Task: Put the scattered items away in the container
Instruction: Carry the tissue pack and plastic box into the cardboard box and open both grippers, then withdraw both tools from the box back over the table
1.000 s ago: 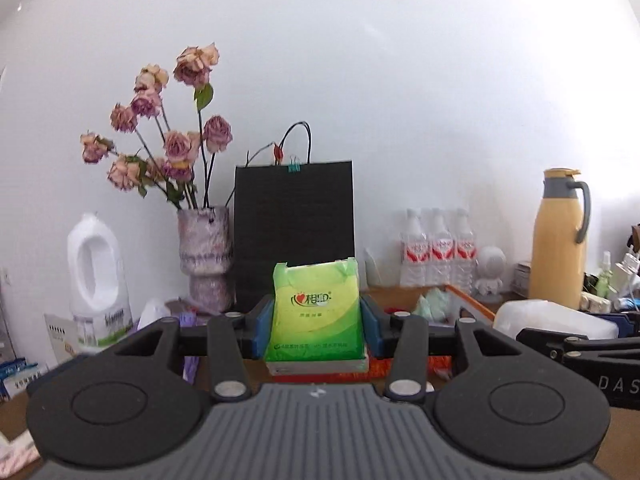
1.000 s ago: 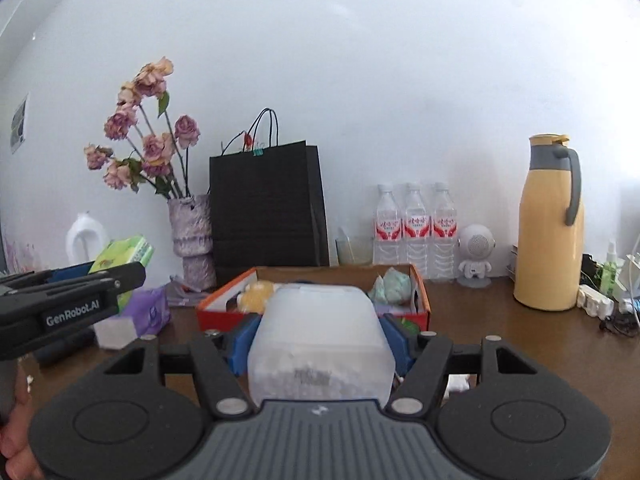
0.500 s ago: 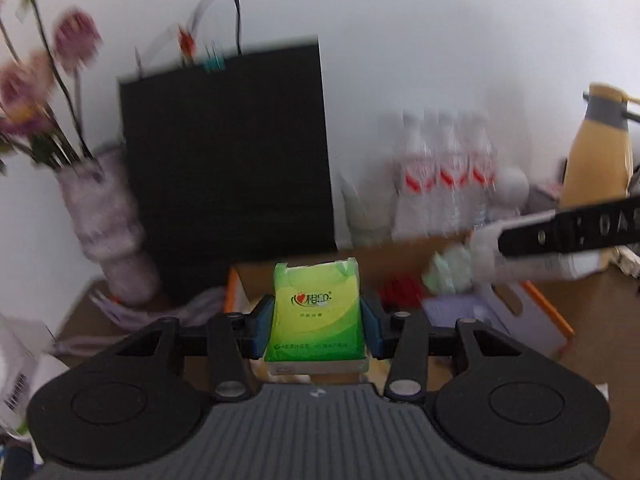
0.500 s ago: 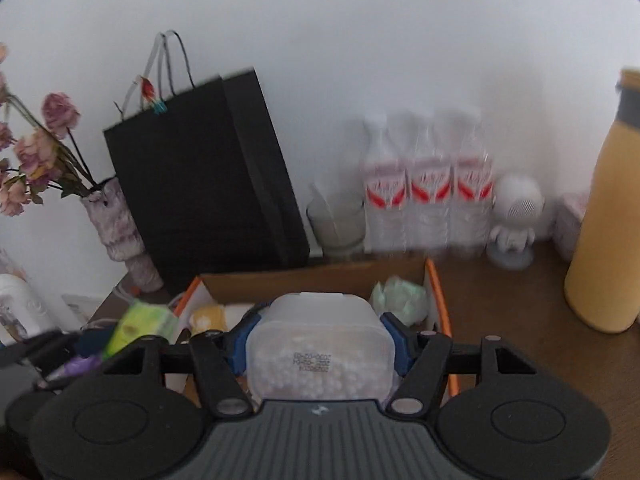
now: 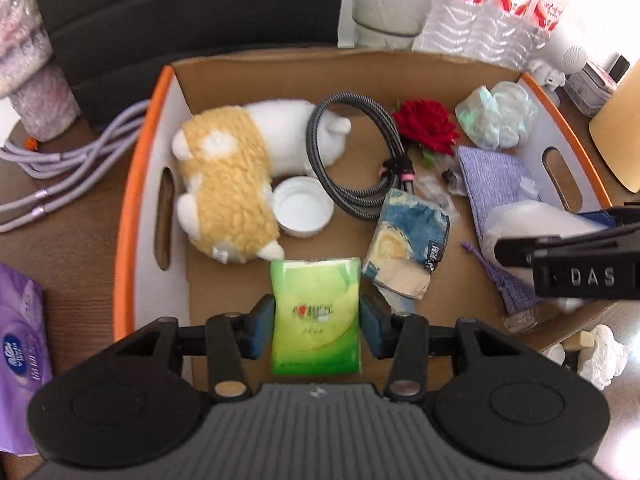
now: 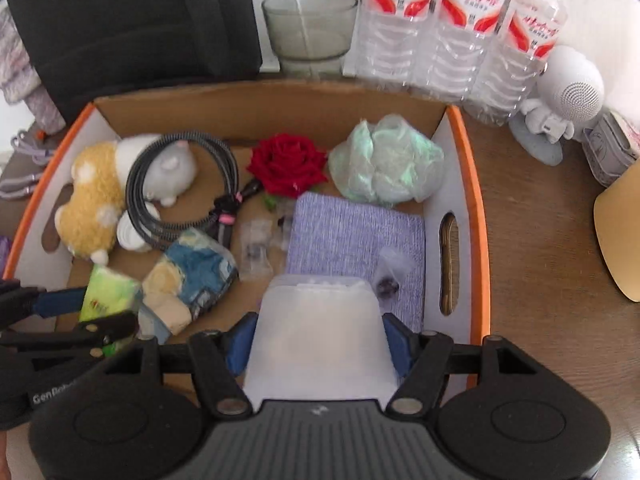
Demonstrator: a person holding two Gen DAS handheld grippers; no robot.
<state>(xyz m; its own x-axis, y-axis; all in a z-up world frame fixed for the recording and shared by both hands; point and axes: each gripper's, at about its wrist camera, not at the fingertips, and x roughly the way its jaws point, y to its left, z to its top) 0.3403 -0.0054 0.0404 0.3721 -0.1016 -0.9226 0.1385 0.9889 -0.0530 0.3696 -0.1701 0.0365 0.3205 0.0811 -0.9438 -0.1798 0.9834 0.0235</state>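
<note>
Cardboard box (image 5: 132,208) holds plush toy (image 5: 228,184); hand-held grippers clamp tissue pack (image 5: 316,316), plastic tub (image 6: 318,340).

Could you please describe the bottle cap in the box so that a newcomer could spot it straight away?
Start at the orange-rimmed cardboard box. Near its left wall lies a tan and white plush toy. The round white plastic cap lies open side up between the plush and the coiled grey braided cable; it is the only small rigid ring there.

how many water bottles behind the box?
3. The water bottles stand side by side against the wall behind the cardboard box, right of the glass bowl: left, middle, right. More could be hidden outside the frame.
</note>
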